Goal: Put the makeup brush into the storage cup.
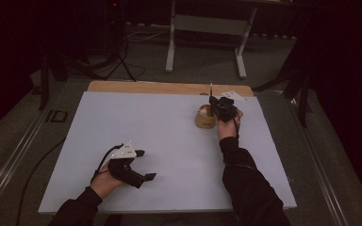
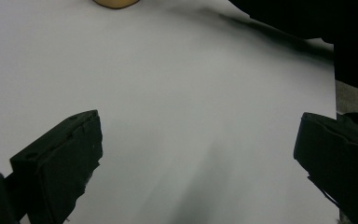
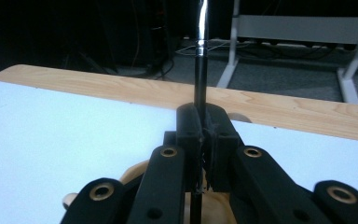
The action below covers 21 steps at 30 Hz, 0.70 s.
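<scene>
Right gripper view: right tool (image 3: 204, 140) clamps pen (image 3: 200, 70) upright, no legible writing

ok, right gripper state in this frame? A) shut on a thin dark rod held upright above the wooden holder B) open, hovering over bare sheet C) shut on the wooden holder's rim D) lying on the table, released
A: in the right gripper view the right gripper has its jaws pressed together on the thin dark rod, which stands upright above the wooden holder; the left gripper rests open, apart from it.

Black sleeves, black gripper (image 3: 204, 140) with brass-ringed screw holes, grey top plate
</scene>
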Each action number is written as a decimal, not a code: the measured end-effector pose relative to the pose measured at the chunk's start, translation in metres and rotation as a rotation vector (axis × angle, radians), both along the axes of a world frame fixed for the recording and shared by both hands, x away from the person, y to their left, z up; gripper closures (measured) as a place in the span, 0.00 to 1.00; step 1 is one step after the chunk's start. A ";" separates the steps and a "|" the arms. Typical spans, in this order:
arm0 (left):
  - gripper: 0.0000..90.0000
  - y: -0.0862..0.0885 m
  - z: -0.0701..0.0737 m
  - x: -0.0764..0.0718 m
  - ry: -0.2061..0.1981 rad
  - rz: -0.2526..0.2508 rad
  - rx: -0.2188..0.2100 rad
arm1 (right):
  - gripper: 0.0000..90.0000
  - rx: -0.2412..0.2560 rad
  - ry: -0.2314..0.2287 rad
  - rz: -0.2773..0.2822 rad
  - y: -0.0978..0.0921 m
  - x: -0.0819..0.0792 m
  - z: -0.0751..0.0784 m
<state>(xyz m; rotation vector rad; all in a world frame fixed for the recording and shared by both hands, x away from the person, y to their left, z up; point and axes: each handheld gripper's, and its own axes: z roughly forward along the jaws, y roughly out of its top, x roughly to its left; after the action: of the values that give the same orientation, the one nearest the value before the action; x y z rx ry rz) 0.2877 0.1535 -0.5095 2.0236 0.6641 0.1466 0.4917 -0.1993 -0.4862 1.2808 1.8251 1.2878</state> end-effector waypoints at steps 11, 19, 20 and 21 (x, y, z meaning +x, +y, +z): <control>0.01 0.000 -0.001 0.001 0.000 -0.004 0.004 | 0.85 0.018 0.035 0.009 -0.003 -0.001 0.001; 0.01 0.000 -0.001 0.001 -0.003 -0.003 0.011 | 0.37 0.072 0.081 -0.034 -0.003 0.003 0.017; 0.01 0.000 -0.001 0.001 -0.002 -0.004 0.010 | 0.30 0.069 0.090 -0.035 -0.003 0.004 0.019; 0.01 0.000 0.000 0.001 -0.003 -0.003 0.011 | 0.28 0.052 0.095 -0.048 -0.002 0.004 0.020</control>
<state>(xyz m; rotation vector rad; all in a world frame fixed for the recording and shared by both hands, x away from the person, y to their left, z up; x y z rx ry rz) 0.2884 0.1533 -0.5099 2.0348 0.6601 0.1521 0.4956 -0.2008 -0.4657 1.4281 1.8244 1.2756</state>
